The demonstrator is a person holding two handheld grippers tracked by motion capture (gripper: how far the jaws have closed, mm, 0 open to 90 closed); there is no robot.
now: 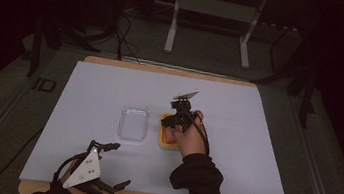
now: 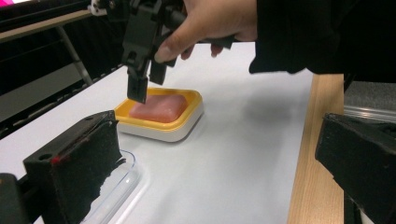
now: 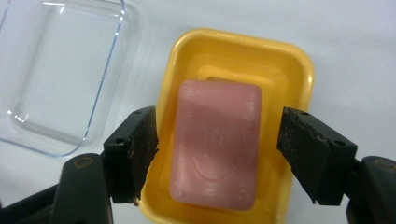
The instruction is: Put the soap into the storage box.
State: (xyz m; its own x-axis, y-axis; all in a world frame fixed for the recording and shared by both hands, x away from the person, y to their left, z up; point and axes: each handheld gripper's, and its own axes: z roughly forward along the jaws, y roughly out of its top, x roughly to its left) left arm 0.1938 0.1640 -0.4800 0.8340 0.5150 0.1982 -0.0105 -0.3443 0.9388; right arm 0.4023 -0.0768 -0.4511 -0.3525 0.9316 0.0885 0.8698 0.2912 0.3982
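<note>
Soap bar (image 1: 169,136): pink, in yellow dish (image 1: 164,143) on counter (image 1: 235,135), clear lid (image 1: 133,123) beside; your right gripper (image 1: 172,122) above. Left gripper view: your left gripper (image 2: 210,158), jaws wide apart, empty. Right gripper view: jaws apart, flanking soap bar, not touching.

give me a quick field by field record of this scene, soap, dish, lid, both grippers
soap: pink bar lying flat in the dish
dish: yellow soap dish on the white table cover, uncovered
lid: clear plastic lid lying beside the dish, apart from it
right gripper: above the soap, jaws open to either side of the bar, pads not touching it
left gripper: near the table's front edge, jaws open, nothing between them
person: right hand over the dish
</note>
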